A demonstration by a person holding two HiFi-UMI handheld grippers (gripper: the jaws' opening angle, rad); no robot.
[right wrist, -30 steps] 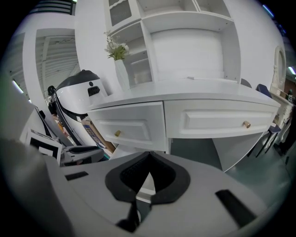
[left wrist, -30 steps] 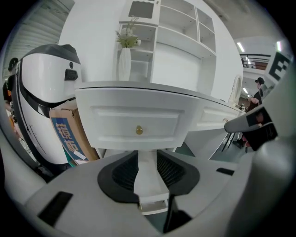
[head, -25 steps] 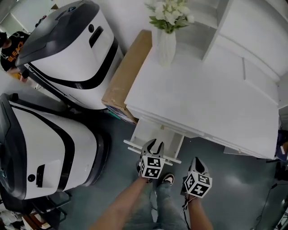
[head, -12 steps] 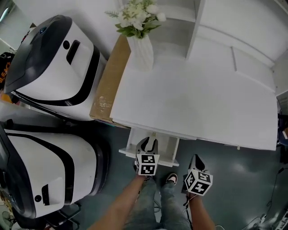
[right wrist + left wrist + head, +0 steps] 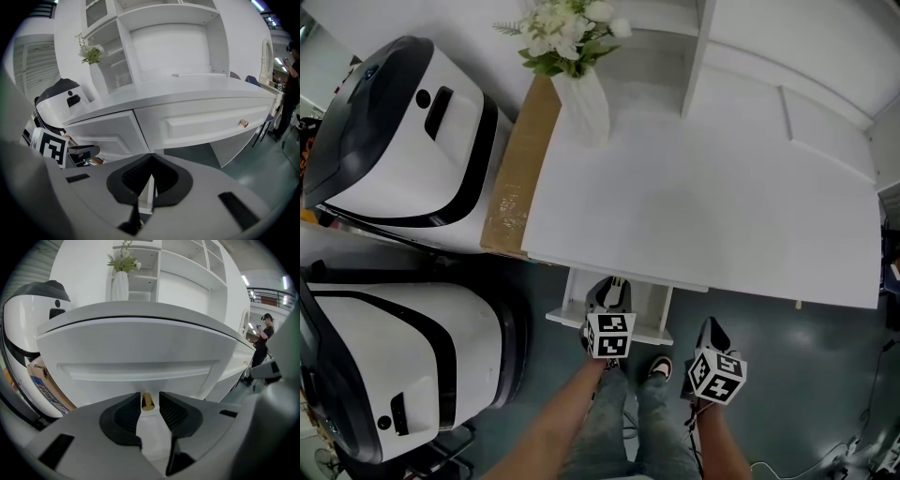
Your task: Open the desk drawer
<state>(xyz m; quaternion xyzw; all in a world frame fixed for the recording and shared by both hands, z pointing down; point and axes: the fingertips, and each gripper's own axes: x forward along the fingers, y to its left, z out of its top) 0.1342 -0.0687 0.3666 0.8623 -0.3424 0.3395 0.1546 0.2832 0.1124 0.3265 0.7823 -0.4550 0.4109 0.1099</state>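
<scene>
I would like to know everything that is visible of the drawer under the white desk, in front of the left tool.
The drawer is white, perhaps painted wood, and stands partly out from under the left part of the desk. Its front has a rectangular moulded panel and one small brass-coloured knob low in the middle. The left tool has its jaws apart with the knob between them. The pads do not seem to press it.

drawer (image 5: 649,307): we see it white, with a framed panel front | state: pulled partway out, level | place: under the desk (image 5: 703,216) top's front edge, near its left end | knob (image 5: 147,402): we note one, small, brass-coloured, mid-front
</scene>
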